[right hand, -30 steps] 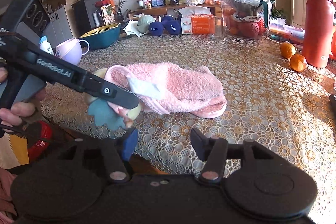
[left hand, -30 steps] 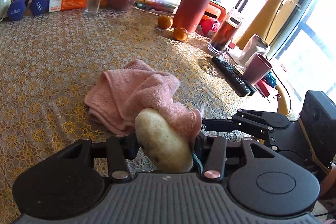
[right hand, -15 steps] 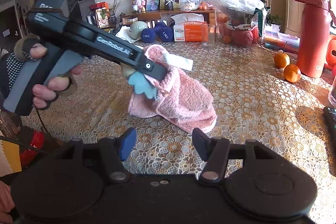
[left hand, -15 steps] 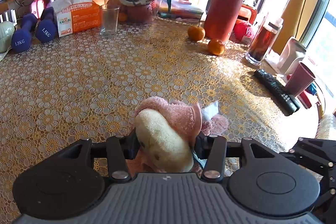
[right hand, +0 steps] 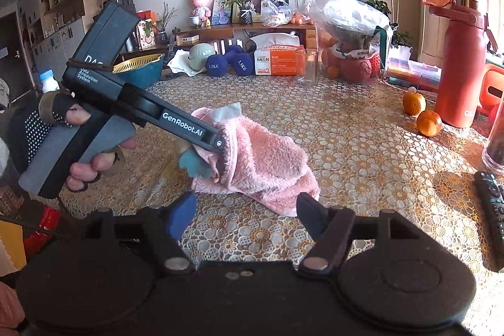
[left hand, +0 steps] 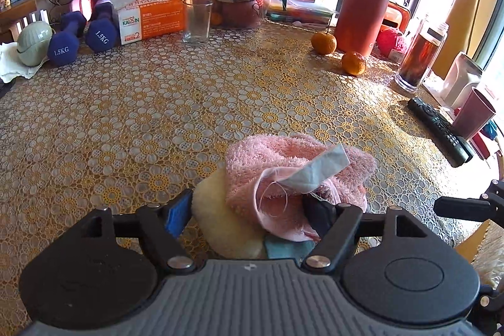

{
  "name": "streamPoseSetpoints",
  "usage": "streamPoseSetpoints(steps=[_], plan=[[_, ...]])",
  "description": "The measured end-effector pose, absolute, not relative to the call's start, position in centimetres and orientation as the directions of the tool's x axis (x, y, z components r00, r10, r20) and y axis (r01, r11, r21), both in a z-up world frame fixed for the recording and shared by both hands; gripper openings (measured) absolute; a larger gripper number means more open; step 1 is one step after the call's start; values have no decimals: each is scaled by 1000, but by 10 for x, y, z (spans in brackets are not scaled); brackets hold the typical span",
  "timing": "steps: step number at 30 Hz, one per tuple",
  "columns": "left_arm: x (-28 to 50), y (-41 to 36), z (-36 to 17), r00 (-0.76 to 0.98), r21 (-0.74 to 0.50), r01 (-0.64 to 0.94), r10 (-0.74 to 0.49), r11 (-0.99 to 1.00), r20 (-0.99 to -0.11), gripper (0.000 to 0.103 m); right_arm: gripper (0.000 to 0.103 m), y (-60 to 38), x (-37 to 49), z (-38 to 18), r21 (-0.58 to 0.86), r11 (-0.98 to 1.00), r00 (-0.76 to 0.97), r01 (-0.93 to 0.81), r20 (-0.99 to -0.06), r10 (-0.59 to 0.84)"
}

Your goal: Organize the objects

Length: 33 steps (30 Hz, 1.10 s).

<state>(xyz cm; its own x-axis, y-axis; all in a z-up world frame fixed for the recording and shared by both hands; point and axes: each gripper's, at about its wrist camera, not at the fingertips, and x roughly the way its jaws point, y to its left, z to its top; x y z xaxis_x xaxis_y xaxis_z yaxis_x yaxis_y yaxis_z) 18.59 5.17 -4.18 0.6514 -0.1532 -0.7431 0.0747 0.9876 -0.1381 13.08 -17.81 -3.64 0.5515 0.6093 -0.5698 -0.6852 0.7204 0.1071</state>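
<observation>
Now, left to right.
Left gripper (left hand: 249, 207): jaws parted, just opened further, pink towel (left hand: 296, 169) and a pale plush piece (left hand: 220, 219) between them, pads not pressing.
Pink towel: bunched on the counter (left hand: 157, 122) at its near edge, white label on top.
Right gripper (right hand: 245, 213): jaws apart, just widened, nothing between, held just near of the towel.
Far right: two oranges (left hand: 324, 43), red bottle (left hand: 362, 2), remote (left hand: 441, 128).
</observation>
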Motion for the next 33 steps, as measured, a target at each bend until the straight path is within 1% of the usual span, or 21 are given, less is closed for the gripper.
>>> streamPoseSetpoints(steps=[5, 7, 8, 10, 11, 12, 13, 16, 22, 33], plan=[[164, 57, -33, 672, -144, 68, -152, 987, -725, 83, 82, -177, 122, -28, 111, 732, 573, -672, -548, 609], [154, 59, -29, 686, -145, 59, -145, 988, -713, 86, 89, -177, 118, -25, 110, 738, 585, -666, -537, 608], [149, 59, -27, 692, -142, 54, -140, 988, -709, 87, 91, -177, 115, -23, 112, 740, 589, -663, -532, 608], [137, 59, -23, 705, -138, 54, -136, 989, -696, 94, 96, -177, 110, -20, 117, 743, 597, -658, -519, 611], [131, 59, -21, 711, -136, 53, -133, 989, -691, 95, 98, -177, 108, -19, 121, 745, 601, -656, -515, 612], [125, 59, -19, 718, -134, 53, -131, 990, -684, 99, 99, -177, 105, -18, 122, 748, 606, -652, -510, 611], [118, 59, -17, 725, -131, 54, -129, 990, -677, 101, 100, -177, 103, -17, 122, 750, 611, -650, -504, 611], [101, 59, -12, 745, -112, 48, -111, 993, -658, 101, 102, -178, 94, -15, 135, 758, 627, -638, -480, 613], [62, 56, -2, 792, -75, 33, -72, 997, -606, 103, 102, -182, 75, -14, 162, 784, 666, -600, -441, 601], [15, 45, -1, 814, -51, 54, -74, 997, -577, 103, 102, -182, 47, -19, 182, 809, 705, -559, -409, 579]])
